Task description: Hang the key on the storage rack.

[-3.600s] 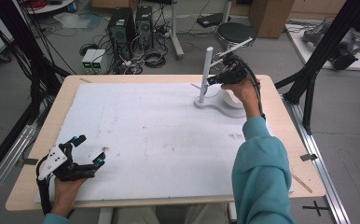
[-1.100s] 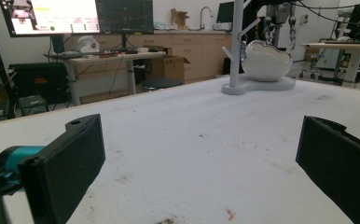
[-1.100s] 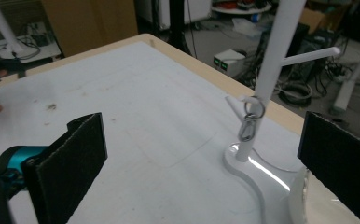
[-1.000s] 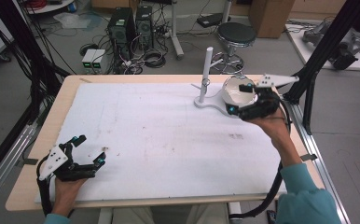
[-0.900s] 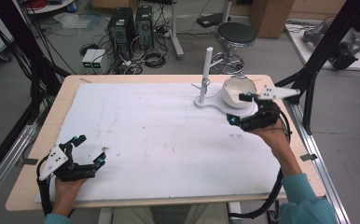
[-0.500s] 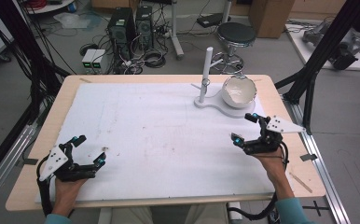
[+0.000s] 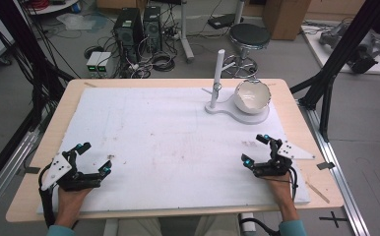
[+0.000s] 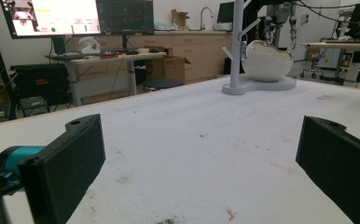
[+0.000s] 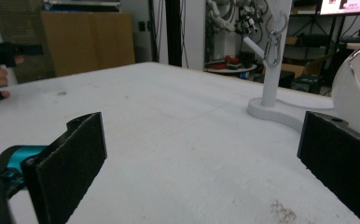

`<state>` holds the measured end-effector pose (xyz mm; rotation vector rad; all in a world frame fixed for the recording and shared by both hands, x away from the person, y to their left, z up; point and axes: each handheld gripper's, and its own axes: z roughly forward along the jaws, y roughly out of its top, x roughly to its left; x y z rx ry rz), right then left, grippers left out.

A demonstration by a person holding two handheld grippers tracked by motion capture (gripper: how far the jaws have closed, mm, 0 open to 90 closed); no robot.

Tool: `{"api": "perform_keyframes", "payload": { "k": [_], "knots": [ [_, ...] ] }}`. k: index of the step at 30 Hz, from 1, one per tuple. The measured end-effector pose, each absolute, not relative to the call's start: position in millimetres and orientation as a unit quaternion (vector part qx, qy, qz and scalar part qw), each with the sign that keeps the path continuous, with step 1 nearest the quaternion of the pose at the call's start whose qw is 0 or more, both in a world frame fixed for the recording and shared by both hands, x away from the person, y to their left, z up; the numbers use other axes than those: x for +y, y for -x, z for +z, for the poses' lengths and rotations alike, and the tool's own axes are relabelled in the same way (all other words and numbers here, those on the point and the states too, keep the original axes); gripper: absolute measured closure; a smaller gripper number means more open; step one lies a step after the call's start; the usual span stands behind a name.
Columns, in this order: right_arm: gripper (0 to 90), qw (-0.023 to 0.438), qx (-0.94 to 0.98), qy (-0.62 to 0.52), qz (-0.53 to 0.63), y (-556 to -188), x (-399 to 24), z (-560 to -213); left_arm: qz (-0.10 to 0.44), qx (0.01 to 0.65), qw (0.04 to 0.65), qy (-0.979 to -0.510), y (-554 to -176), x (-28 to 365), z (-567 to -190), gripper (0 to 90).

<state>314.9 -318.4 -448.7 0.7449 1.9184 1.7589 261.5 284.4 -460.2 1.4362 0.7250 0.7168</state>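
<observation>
The glossy white ceramic bowl (image 7: 251, 95) sits tilted on the flat base of the white post stand (image 7: 216, 81) at the table's far right. The right gripper (image 7: 260, 150) rests near the front right edge, well apart from it, jaws spread wide and empty. The left gripper (image 7: 94, 157) rests at the front left, jaws likewise apart.

Wooden table (image 7: 296, 105) carries a white board (image 7: 168, 137); white stand (image 7: 237, 108) rests atop.

Both grippers are held low near the front edge — the left gripper (image 7: 93, 158) and right gripper (image 7: 255, 150) with jaws spread wide, nothing gripped.
</observation>
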Motion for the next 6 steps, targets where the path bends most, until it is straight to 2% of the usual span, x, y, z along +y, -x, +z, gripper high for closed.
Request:
{"api": "perform_keyframes", "payload": {
  "k": [2, 6],
  "knots": [
    [0.4, 0.238, 0.690, -0.269, 0.628, -311.0, -315.5, -448.1, 0.313, 0.318, 0.636, -0.629, -261.8, 284.5, -460.2, 1.7],
    [0.4, 0.239, 0.694, -0.262, 0.626, -310.6, -315.0, -448.5, 0.316, 0.316, 0.636, -0.629, -260.8, 284.3, -460.3, 1.7]
  ]
}}
